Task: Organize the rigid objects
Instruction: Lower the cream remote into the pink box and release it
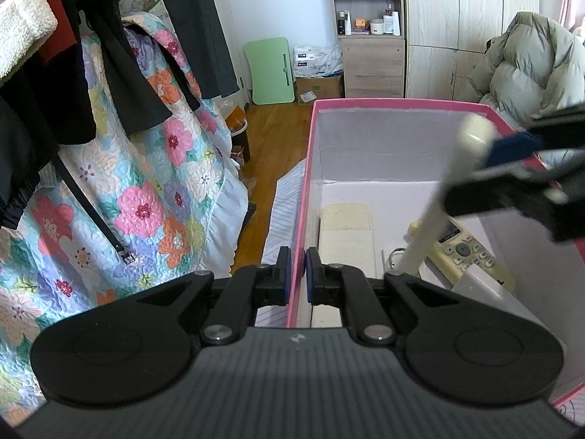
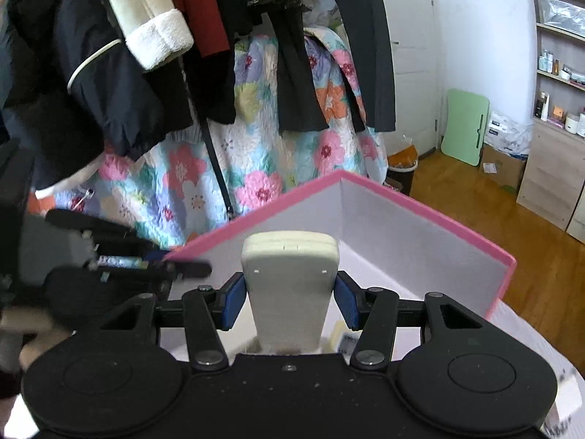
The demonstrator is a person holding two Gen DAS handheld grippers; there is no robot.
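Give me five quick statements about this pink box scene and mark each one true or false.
1. The left gripper has its jaws clamped on the side wall of the pink cardboard box. True.
2. The right gripper is empty. False: its jaws hold a cream plastic remote-like device.
3. A beige remote control with grey buttons lies inside the box. True.
4. The box has a closed lid. False: it is open at the top and its pale lining shows.
5. The floor beyond the box is grey carpet. False: it is a brown wooden floor.
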